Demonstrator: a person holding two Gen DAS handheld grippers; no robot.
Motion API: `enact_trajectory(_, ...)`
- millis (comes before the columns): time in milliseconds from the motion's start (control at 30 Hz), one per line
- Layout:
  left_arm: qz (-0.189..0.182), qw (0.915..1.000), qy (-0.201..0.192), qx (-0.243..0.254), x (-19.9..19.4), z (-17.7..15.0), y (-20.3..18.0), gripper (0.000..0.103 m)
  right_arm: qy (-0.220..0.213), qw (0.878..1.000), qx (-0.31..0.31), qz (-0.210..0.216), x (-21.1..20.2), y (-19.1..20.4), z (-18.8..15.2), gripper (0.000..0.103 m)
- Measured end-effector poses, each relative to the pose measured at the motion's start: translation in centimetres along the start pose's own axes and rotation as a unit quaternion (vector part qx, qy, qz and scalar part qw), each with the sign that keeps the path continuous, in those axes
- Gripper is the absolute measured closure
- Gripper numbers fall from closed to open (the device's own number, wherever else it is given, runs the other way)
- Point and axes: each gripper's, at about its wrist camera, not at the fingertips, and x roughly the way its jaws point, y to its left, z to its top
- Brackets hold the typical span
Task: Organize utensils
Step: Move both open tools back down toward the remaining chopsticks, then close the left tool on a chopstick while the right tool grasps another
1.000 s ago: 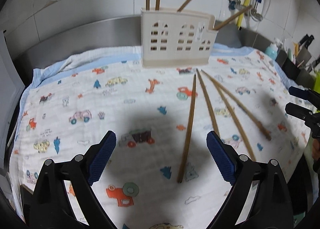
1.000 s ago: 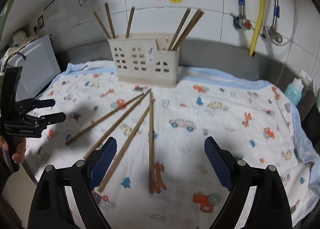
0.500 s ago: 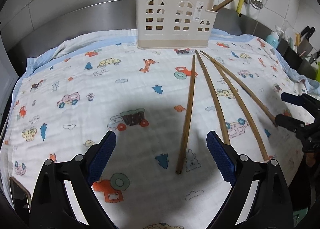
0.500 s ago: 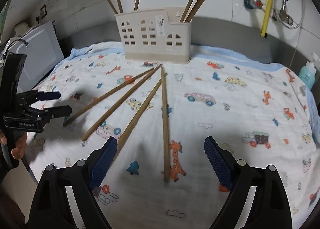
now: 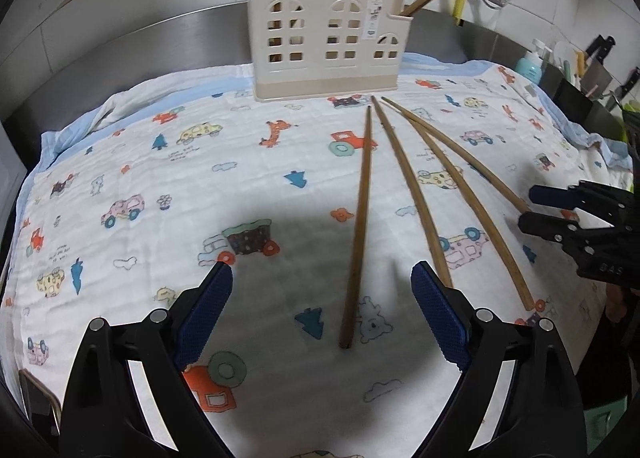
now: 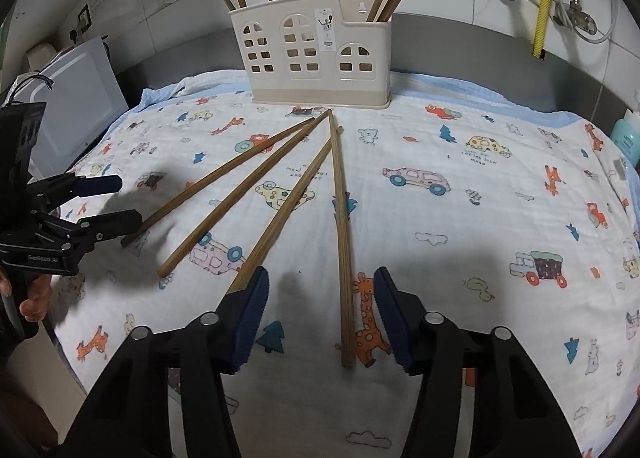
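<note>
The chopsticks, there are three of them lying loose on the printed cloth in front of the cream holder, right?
Not three: four chopsticks lie loose on the printed cloth, fanned out in front of the cream holder. The right wrist view shows all four, and the left wrist view agrees.

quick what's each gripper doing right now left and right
Left gripper: open, holding nothing.
Right gripper: jaws closing around a long brown wooden chopstick on the cartoon-print cloth, pads not yet touching it.
</note>
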Motion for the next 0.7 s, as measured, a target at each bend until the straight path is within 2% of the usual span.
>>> enact_trajectory(33, 0.000, 1.0000, -0.002, 0.003, 0.0, 0.0, -0.1, 0.014, 0.001, 1.000, -0.002, 0.000, 0.1, 0.1, 0.0, 0.058)
enact_trajectory(133, -0.012, 0.9998, 0.000, 0.013, 0.2, 0.1, -0.5, 0.025, 0.003, 1.000, -0.003, 0.001, 0.3, 0.1, 0.0, 0.061)
enact_trajectory(200, -0.018, 0.9997, 0.003, 0.015, 0.4, 0.2, -0.6, 0.033, 0.004, 1.000, -0.003, 0.001, 0.4, 0.1, 0.0, 0.065)
enact_trajectory(267, -0.027, 0.9995, 0.007, 0.017, 0.7, 0.2, -0.8, 0.046, 0.006, 1.000, -0.002, 0.002, 0.6, 0.1, 0.0, 0.068)
enact_trajectory(333, -0.031, 0.9993, 0.009, 0.021, 0.8, 0.3, -1.0, 0.049, 0.006, 1.000, -0.002, 0.001, 0.7, 0.0, 0.0, 0.071)
enact_trajectory(533, -0.037, 0.9985, 0.018, 0.036, 1.6, 0.4, -1.6, 0.074, 0.006, 1.000, 0.000, -0.004, 0.9, -0.2, -0.2, 0.078)
enact_trajectory(700, -0.035, 0.9985, 0.026, 0.034, 2.3, 0.3, -1.5, 0.078, 0.005, 1.000, 0.000, -0.007, 0.9, -0.5, -0.2, 0.084)
